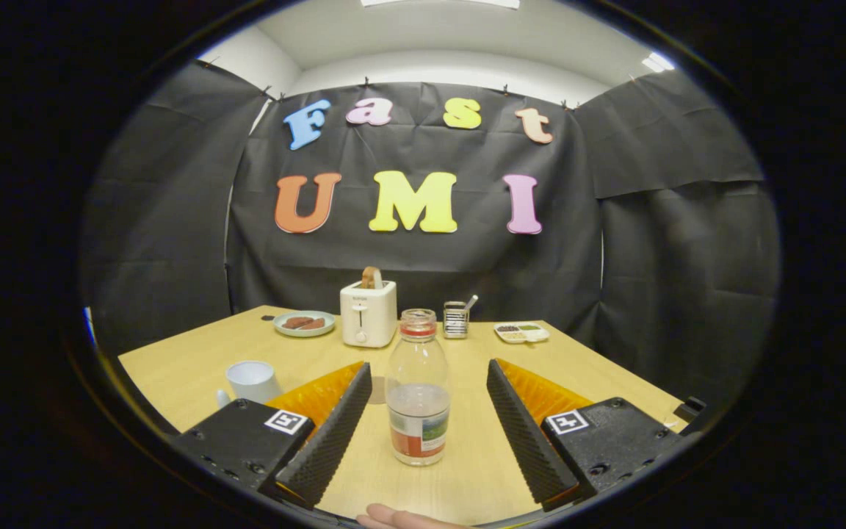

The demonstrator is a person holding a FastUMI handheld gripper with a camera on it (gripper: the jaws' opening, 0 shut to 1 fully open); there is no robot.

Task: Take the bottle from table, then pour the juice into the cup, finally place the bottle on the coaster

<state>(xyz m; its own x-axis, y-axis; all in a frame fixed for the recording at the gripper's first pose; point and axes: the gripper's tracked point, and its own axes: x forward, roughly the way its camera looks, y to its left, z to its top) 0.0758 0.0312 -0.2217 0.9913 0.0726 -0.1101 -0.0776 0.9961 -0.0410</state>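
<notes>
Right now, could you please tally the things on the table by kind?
Bottle, standing between the open gripper's fingers: 1
Cup: 1
Toaster: 1
Plate: 1
Tray: 1
Grater: 1
Total: 6

The bottle (pixel 417 389) is clear, glossy plastic with a printed paper-like label around its lower part and a smooth ridged cap. It stands on a surface (pixel 195 364) of pale wood-grain laminate with a matt, even finish. The claw (pixel 429 393), spread wide to either side of the bottle and not touching it, has fingers (pixel 335 426) faced with coarsely ribbed, matt pads. The cup (pixel 252 380) looks like smooth, slightly shiny ceramic. The toaster (pixel 369 314) has a smooth satin plastic shell. The grater (pixel 456 319) gleams like metal.
</notes>
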